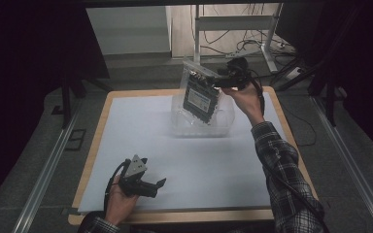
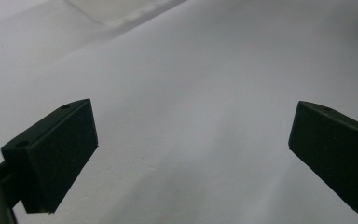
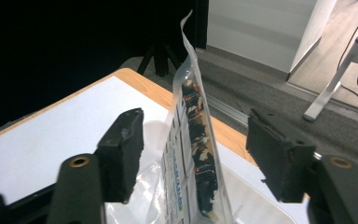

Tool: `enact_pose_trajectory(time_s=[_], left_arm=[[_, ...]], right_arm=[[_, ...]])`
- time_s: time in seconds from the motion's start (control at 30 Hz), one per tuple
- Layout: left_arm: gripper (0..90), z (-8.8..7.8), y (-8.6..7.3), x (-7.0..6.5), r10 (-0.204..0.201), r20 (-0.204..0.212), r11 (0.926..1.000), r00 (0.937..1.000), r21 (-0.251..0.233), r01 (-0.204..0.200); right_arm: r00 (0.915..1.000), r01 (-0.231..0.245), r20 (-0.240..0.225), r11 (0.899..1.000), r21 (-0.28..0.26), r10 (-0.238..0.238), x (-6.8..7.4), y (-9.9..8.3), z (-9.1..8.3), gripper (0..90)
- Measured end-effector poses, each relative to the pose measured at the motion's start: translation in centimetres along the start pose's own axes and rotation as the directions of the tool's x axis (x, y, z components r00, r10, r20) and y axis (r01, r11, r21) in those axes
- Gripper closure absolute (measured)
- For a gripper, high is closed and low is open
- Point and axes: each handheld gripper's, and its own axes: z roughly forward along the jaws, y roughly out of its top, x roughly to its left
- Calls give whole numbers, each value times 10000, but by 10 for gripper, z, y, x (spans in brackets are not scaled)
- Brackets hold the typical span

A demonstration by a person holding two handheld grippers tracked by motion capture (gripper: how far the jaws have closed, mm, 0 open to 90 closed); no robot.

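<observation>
Two grippers in use, one per hand, at a table laid with a white sheet.

Right gripper: raised above the far side of the table on an outstretched forearm in a checked sleeve, hand wrapped around the body, cable trailing down the arm. Its fingers stand apart, one on each side of a clear plastic pouch; in the right gripper view neither pad presses on the pouch, which stands edge-on between them.

Pouch: holds a dark flat item with a blue-and-white label. It is upright, slightly tilted, its lower end inside a clear plastic tub on the far middle of the table.

Left gripper: low over the near left part of the table, held level in a hand that comes in from the near edge, grey three-cornered plate on top. Its fingers are spread wide over the bare white sheet, nothing between them, well apart from the pouch and tub.
</observation>
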Motion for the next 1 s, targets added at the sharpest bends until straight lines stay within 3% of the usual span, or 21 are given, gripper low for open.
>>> enact_pose_trajectory(time_s=[0.2, 0.57, 1.0], left_arm=[[8, 0, 0, 0, -67, 42, 10000, 10000, -3, 67], [5, 0, 0, 0, 7, 53, 10000, 10000, -47, -7], [3, 1, 0, -2, 132, -42, 9999, 9999, -3, -132]], right_arm=[[9995, 278, 138, 9996, 96, -279, 4, -1, -6, 294], [9978, 662, -53, 9978, -23, -662, 12, -5, -23, 207], [9988, 458, -187, 9989, -60, -459, 16, -16, -43, 149]])
